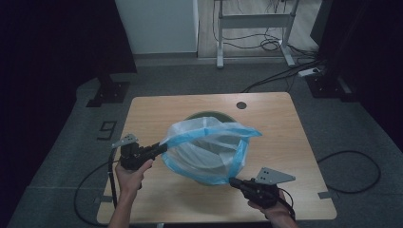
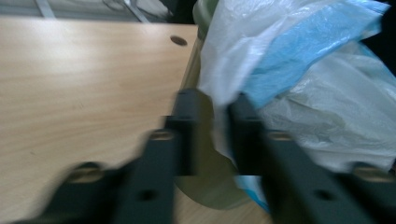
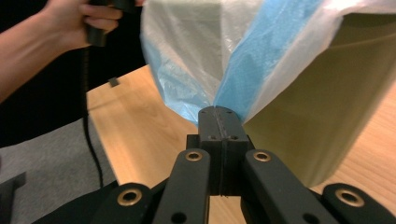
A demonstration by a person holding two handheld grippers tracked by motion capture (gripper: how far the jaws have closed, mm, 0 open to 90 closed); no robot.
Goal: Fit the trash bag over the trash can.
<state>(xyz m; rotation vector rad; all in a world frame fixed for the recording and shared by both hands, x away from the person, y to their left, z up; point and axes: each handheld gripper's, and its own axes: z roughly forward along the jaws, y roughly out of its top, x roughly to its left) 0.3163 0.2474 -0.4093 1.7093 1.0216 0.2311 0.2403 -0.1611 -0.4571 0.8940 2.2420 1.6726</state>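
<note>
My right gripper (image 3: 219,114) clamps the blue hem of the bag (image 1: 209,147) draped over the green bin (image 3: 317,116) mid-table; my left gripper (image 2: 212,114) stands narrowly parted, film between, apparently unpinched; the hem could slip off that rim.

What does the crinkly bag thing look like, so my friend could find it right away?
Look at the middle of the wooden table, where a green bin stands. Draped over the bin is the bag, thin see-through white plastic with a bright blue band along its edge. It is the only floppy, crinkled thing there, stretched between the left gripper and the right gripper.
</note>
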